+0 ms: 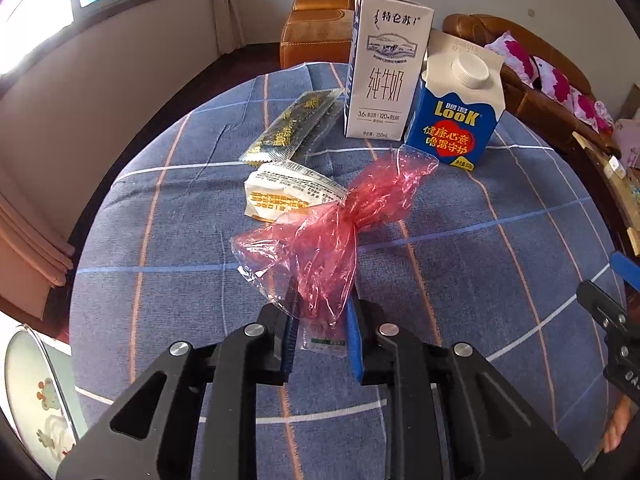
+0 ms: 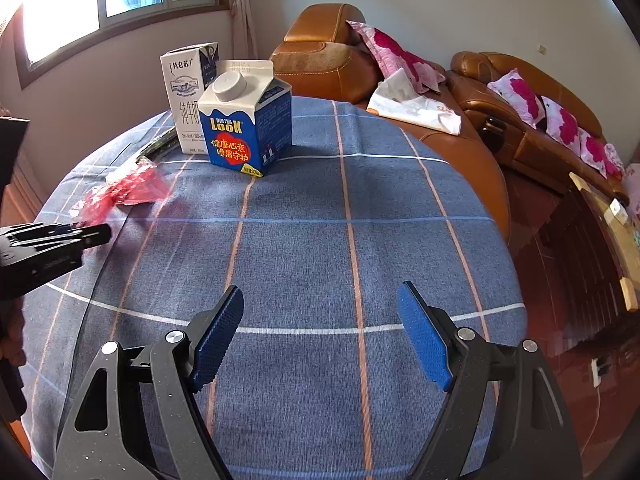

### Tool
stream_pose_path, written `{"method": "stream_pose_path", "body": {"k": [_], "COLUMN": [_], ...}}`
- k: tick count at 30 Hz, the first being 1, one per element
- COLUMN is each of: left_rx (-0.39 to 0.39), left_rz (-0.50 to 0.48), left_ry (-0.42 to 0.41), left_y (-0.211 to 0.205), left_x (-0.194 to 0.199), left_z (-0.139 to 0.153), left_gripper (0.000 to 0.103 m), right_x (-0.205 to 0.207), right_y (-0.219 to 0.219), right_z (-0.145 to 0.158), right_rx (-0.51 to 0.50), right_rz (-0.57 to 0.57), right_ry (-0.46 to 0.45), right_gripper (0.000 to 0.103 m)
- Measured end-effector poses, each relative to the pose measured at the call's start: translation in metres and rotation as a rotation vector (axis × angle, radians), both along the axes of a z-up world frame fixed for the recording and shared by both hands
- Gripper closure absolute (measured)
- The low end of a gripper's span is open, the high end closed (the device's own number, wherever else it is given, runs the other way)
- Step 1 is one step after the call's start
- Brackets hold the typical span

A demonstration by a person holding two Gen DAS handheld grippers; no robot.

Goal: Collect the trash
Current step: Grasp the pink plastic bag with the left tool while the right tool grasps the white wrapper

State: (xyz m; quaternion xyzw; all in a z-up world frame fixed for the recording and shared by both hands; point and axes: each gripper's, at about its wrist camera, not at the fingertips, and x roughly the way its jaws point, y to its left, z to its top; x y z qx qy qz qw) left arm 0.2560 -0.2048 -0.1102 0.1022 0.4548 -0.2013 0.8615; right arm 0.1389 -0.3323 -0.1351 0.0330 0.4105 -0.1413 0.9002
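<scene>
Trash, tabletop lot: red plastic bag (image 1: 336,224) pinched at its near end by the left gripper (image 1: 320,332).

Step in hand, by judgement: first pick-up; next comes a lift clear of the checked tablecloth (image 2: 360,240). Cream wrapper (image 1: 280,194) touches the bag and may drag along. Dark sachet (image 1: 292,128), white milk carton (image 1: 384,68) and blue carton (image 1: 456,120) stand behind. Right gripper (image 2: 320,336): jaws wide, holding nothing, over bare cloth. Table edge near on the right; open room in front.
</scene>
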Motion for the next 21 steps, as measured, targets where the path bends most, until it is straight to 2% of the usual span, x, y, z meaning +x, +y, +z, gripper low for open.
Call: {"method": "stream_pose_path", "body": {"k": [5,8,12,15,21], "left_rx": [-0.01,-0.005,0.039,0.031,0.037], "left_rz": [-0.012,0.05,0.164,0.23,0.286], "left_ry": [-0.019,-0.024,-0.069,-0.074,-0.086], "left_y": [0.036,0.07,0.112,0.14,0.169], "left_x": [-0.021,-0.022,-0.017,-0.01,-0.002], "left_z": [0.021,0.026,0.034,0.039,0.041], "left_gripper": [0.084,0.084,0.084,0.084,0.084], "right_x": [0.012,0.028,0.062,0.095,0.15], "right_y": [0.007,0.021,0.045,0.067,0.107], "right_z": [0.003,0.005,0.004,0.003,-0.005], "right_rx": [0.009,0.014,0.066,0.09,0.099], "right_rz": [0.026,0.069,0.164,0.234,0.367], "right_ry": [-0.007,-0.017,-0.033,-0.027,-0.003], "right_gripper": [0.024,0.025,0.028,0.03,0.03]}}
